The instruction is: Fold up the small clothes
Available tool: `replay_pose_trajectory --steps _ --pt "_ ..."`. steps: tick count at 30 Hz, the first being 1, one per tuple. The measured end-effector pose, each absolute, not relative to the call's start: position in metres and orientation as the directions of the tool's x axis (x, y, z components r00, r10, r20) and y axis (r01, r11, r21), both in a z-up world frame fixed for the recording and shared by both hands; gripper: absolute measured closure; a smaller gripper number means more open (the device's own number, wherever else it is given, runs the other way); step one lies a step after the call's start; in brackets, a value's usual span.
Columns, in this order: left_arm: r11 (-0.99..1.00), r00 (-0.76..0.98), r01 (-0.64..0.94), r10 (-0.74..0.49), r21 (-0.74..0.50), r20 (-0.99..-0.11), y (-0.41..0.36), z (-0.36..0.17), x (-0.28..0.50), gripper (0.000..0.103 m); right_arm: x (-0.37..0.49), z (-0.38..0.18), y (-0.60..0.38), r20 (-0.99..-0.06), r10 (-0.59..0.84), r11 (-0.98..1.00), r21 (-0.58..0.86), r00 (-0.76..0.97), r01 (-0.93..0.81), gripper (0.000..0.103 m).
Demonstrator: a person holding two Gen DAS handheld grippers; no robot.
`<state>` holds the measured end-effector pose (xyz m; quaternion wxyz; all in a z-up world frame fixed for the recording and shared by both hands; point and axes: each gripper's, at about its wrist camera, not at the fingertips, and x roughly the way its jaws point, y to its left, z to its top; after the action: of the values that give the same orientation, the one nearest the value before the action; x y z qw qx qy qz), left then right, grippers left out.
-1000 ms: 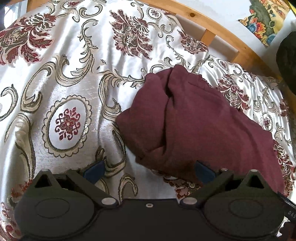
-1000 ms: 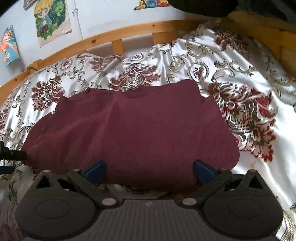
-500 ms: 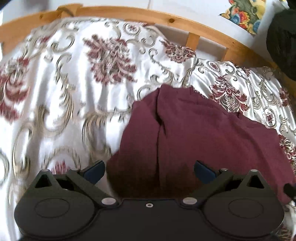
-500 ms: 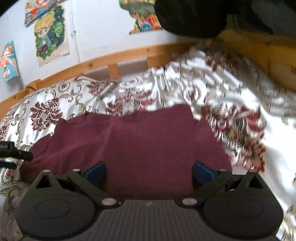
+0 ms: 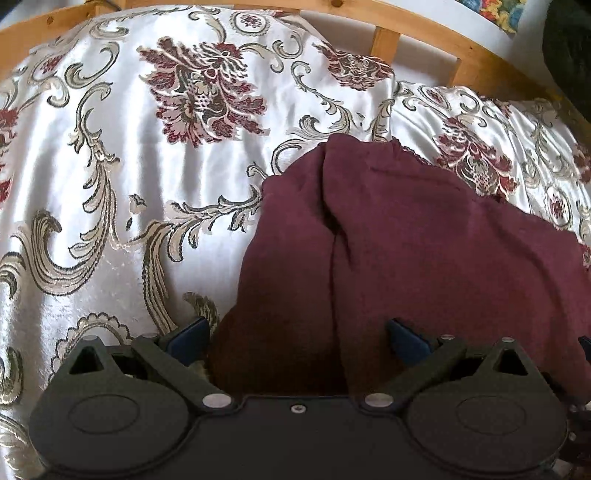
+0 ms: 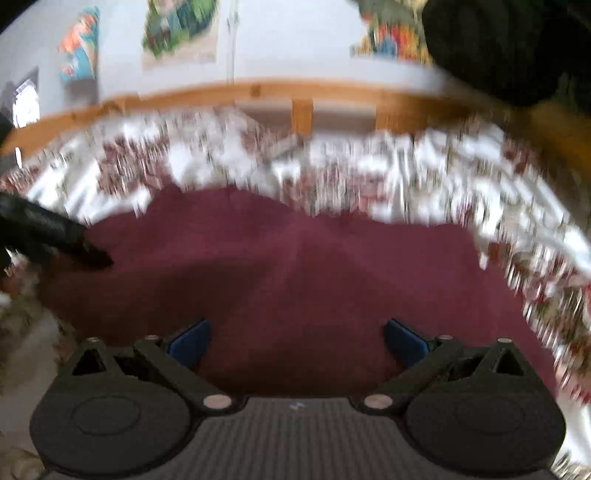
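A maroon garment (image 5: 424,251) lies folded on a white floral bedspread (image 5: 110,177). It has a lengthwise crease near its left edge. My left gripper (image 5: 297,338) is open, with its blue pads either side of the garment's near left end. In the right wrist view, which is motion-blurred, the same garment (image 6: 295,266) fills the middle. My right gripper (image 6: 297,338) is open over its near edge. The left gripper's black tip (image 6: 62,240) shows at the garment's left end there.
A wooden bed rail (image 5: 406,33) runs along the far side of the bed, seen also in the right wrist view (image 6: 303,96). Posters (image 6: 177,29) hang on the wall. A dark bulky object (image 6: 509,48) sits at the upper right.
Both grippers have moved down to the garment's near edge, so it now lies between each pair of pads. The right wrist view has tilted up and blurred. Both jaws stay open.
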<state>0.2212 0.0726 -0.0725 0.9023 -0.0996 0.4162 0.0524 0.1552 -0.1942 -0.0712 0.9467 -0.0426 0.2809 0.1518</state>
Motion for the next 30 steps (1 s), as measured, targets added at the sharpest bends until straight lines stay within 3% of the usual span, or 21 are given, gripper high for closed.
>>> replay_pose_trajectory --steps 30 --pt "0.986 0.646 -0.137 0.015 -0.097 -0.763 0.0712 -0.0721 0.2265 0.001 0.1522 -0.075 -0.1906 -0.539 0.249 0.95 -0.023 0.805 -0.31 0.001"
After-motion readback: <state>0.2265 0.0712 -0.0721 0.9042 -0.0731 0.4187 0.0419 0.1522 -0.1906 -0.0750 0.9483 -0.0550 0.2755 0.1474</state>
